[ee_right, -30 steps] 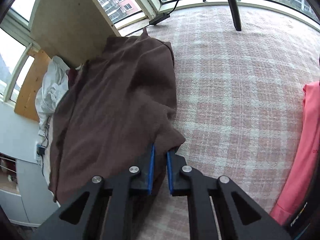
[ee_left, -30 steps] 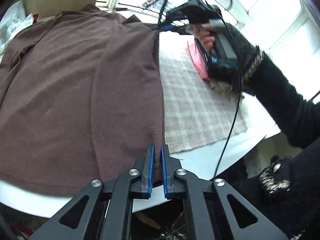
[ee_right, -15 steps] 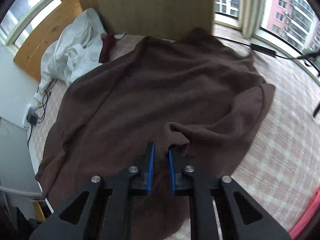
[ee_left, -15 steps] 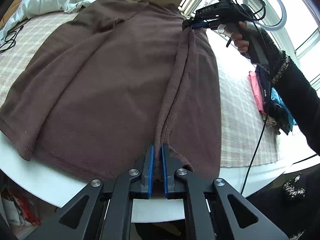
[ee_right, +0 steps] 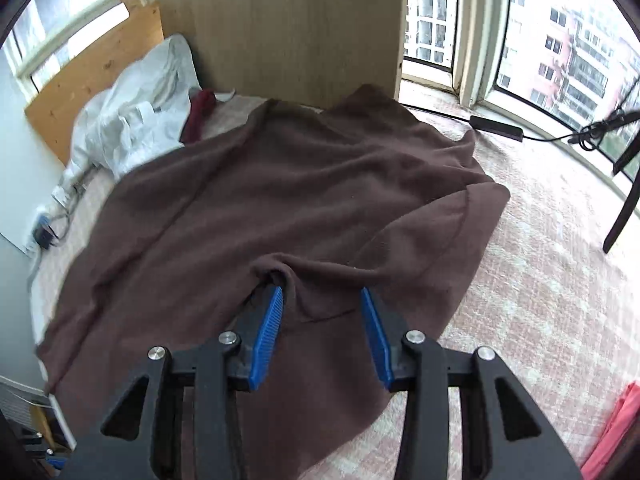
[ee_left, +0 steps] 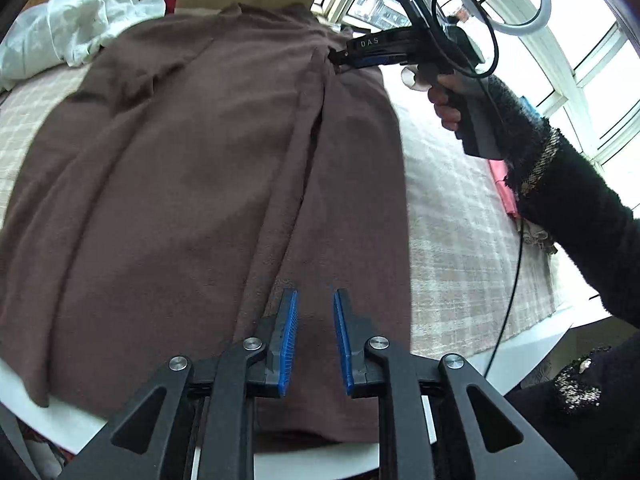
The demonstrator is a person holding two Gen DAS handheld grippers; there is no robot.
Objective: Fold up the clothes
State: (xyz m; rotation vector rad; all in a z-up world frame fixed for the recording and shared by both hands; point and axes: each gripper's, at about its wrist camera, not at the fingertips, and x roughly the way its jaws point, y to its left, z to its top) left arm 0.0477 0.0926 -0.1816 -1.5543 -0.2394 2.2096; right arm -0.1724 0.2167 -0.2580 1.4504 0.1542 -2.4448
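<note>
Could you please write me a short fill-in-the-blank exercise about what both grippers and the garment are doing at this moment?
1. The garment spread over the checked cloth is ____ in colour.
2. The left gripper has its jaws ____.
3. The right gripper has its jaws open, and the pads on its fingers are ____.
4. Beside the garment, near the wooden board, lies a crumpled ____ sheet.

Missing words: brown; open; blue; white

white bedding (ee_right: pixel 132 128), wooden panel (ee_right: pixel 280 28), plaid cover (ee_right: pixel 552 280), ring light (ee_left: pixel 516 4)

"DAS" in white letters on right hand-held gripper (ee_left: pixel 340 57) body.
</note>
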